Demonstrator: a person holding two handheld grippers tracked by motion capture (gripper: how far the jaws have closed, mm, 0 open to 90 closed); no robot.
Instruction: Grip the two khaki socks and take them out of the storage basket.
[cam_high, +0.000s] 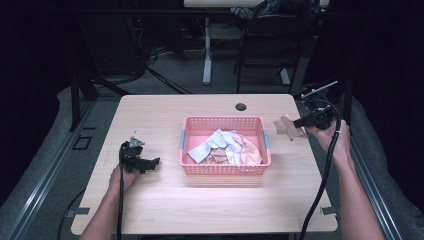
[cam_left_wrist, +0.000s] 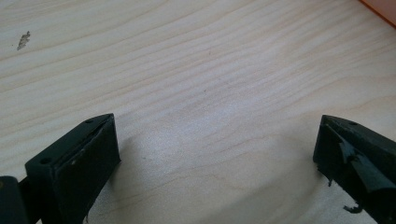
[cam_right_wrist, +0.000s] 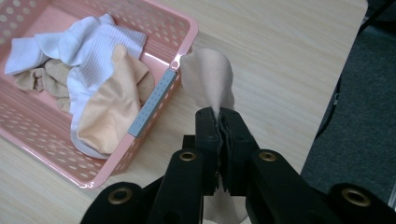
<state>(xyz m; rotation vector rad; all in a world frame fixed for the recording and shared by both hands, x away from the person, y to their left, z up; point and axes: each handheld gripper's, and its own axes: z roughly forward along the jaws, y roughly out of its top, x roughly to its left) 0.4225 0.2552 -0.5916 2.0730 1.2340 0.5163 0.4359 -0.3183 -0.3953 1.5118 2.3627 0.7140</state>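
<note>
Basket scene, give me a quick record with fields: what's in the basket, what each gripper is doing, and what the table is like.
basket: pink, mid-table
contents: white sock and beige socks, piled
right gripper: shut on a beige sock, held just outside the basket's right end
left gripper: open, low over bare table left of the basket
table: light wood

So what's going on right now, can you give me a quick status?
Right gripper shut on beige sock, held beside pink basket. Left gripper open, nothing in it, low over the table. More socks in basket. Nothing in the way.
</note>
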